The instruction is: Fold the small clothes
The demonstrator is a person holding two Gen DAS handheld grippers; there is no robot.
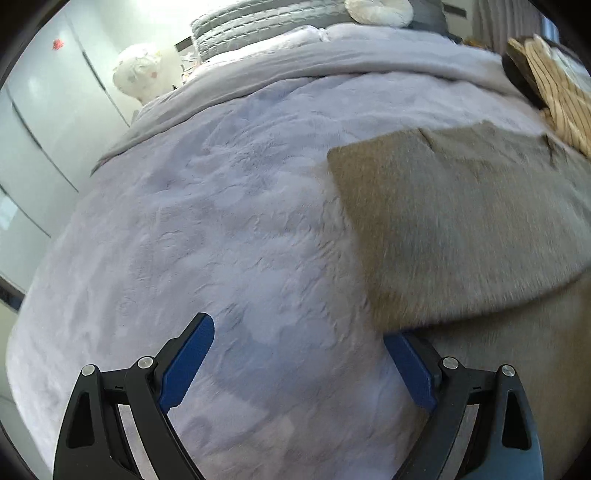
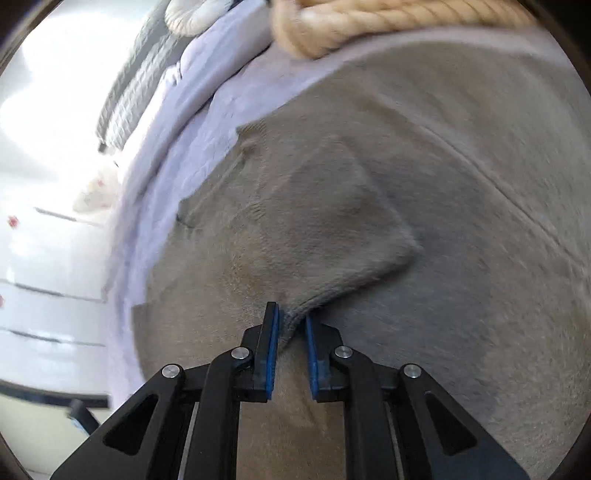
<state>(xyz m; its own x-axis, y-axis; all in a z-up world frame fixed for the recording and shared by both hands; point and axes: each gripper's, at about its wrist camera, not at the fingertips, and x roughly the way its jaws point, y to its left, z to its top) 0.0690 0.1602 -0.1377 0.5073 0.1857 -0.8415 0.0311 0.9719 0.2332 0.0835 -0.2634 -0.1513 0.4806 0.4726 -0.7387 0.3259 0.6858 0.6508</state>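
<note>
A grey-brown garment [image 1: 454, 221] lies spread on a pale lilac fleece blanket [image 1: 221, 221] on a bed; one flap of it is folded over the rest. My left gripper [image 1: 299, 339] is wide open and empty, low over the blanket, its right finger at the garment's near left edge. In the right wrist view the same garment [image 2: 406, 184] fills the frame. My right gripper [image 2: 291, 317] is shut on a folded corner of the garment, holding it over the rest of the cloth.
A cream striped knit garment [image 1: 557, 96] lies at the far right of the bed, also seen as a thick cream roll [image 2: 369, 22]. Grey quilted pillows [image 1: 258, 26] and a white cushion [image 1: 380, 11] are at the head. White wardrobe doors [image 1: 44, 122] stand left.
</note>
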